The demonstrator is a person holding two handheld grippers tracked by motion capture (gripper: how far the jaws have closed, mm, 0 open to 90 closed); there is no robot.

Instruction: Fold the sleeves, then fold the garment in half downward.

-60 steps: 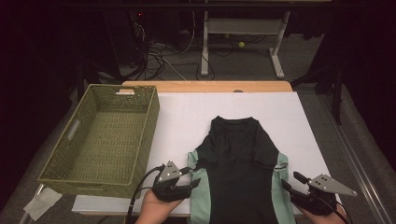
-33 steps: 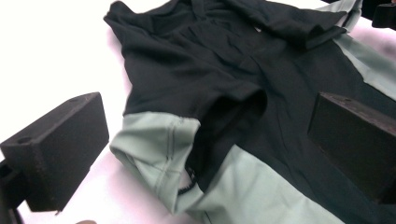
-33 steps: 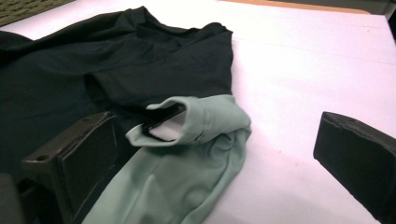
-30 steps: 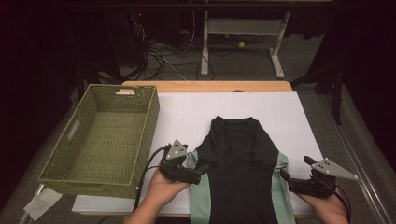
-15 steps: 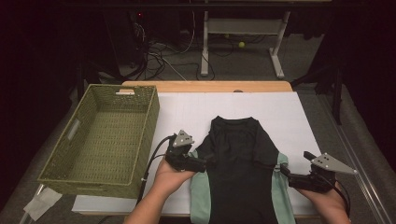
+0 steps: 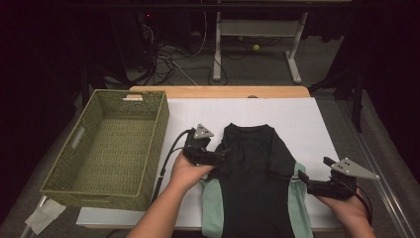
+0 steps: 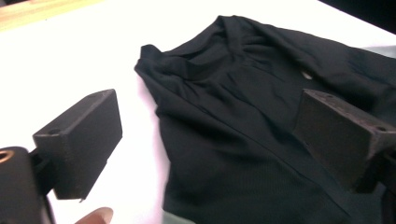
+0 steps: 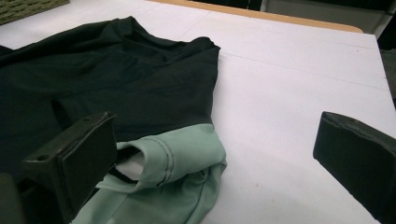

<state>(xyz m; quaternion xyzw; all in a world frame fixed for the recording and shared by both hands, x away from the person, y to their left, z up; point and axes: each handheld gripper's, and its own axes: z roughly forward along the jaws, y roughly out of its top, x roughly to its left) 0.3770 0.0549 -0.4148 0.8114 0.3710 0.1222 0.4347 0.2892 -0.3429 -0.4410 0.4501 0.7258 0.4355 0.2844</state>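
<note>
Your left gripper sits at the black shirt's left edge, jaws apart and just closing, empty; shirt runs lengthwise away from you. Right gripper open too.

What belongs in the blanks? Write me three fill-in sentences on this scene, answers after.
1. The woven basket stands to the ____ of the black shirt in the high view.
2. The shirt's sleeves are mint ____.
3. The left gripper has its jaws ____.
Missing words: left; green; open
</note>
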